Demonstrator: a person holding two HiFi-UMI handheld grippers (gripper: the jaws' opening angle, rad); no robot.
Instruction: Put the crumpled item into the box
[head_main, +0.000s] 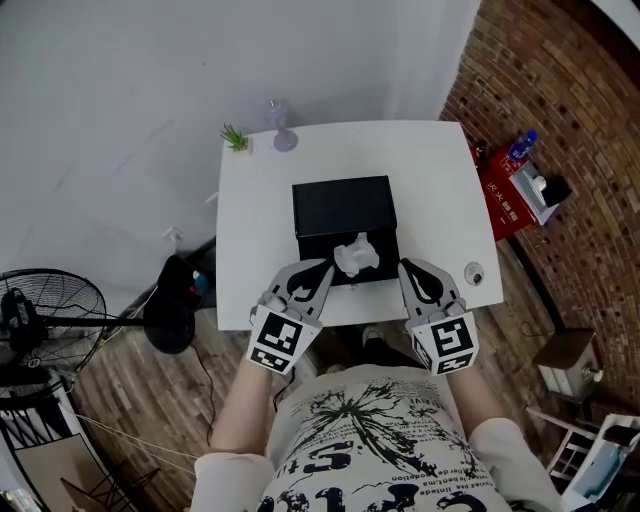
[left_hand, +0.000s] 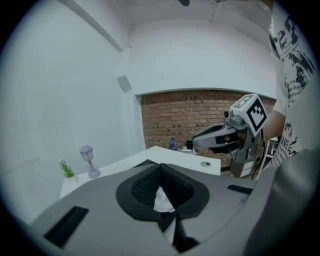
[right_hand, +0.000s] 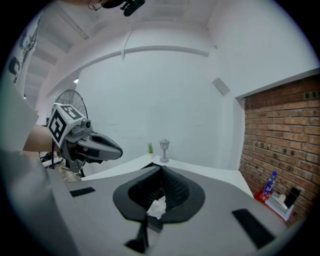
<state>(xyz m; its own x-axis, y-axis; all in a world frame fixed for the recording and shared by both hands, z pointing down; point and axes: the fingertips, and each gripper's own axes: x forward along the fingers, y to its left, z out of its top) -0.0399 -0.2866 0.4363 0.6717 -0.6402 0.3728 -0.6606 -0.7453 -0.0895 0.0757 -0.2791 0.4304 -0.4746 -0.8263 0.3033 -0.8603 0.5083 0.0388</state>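
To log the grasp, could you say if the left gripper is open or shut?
Shut: the left gripper has jaws together, pinching the crumpled item.

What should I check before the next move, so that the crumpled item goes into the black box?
1. Left claw shut: ok.
2. Left claw really gripping the crumpled item: cannot tell; white paper shows behind its tips.
3. Item inside the black box: cannot tell; it overlaps the near edge.
4. Right claw apart from the item: ok in the head view.
5. Box top open: cannot tell.
6. Small lamp and plant away from the box: ok.
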